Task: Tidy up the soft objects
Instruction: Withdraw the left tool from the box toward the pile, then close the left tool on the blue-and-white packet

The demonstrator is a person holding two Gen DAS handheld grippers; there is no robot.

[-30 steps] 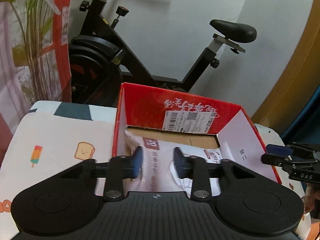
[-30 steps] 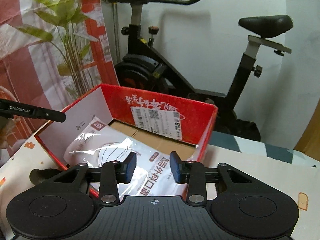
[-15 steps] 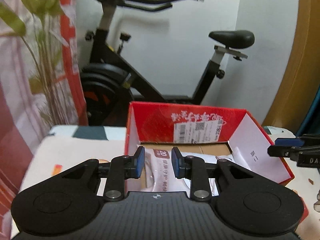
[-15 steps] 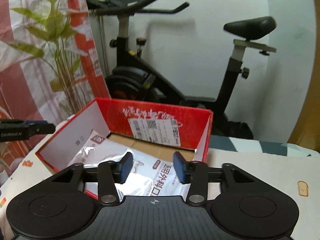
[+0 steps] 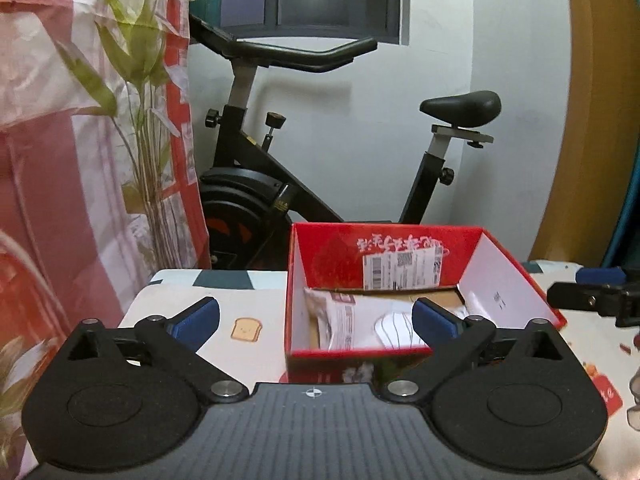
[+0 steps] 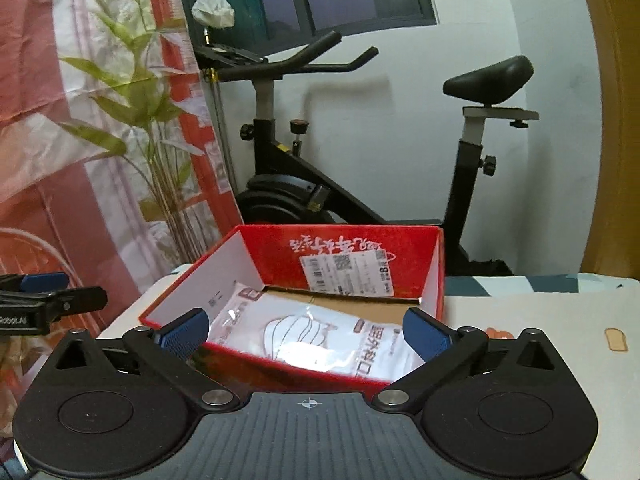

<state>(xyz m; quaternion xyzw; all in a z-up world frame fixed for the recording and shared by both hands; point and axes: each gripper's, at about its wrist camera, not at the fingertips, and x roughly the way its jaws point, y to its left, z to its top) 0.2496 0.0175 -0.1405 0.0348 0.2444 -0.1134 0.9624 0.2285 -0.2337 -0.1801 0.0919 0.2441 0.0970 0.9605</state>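
Now that both sets of jaws are opening with nothing between them, the face-mask packet (image 6: 320, 344) lies released inside the red cardboard box (image 6: 340, 252), so this item looks put away. Both the left hand-held gripper (image 5: 316, 320) and the right hand-held gripper (image 6: 306, 330) have drawn back, just short of the box's near wall. Bare table (image 6: 540, 320) lies open to the right.

Your left tool (image 5: 316, 316) opening wide, nothing between its pads, your right tool (image 6: 306, 330) likewise opening, both angled slightly downward
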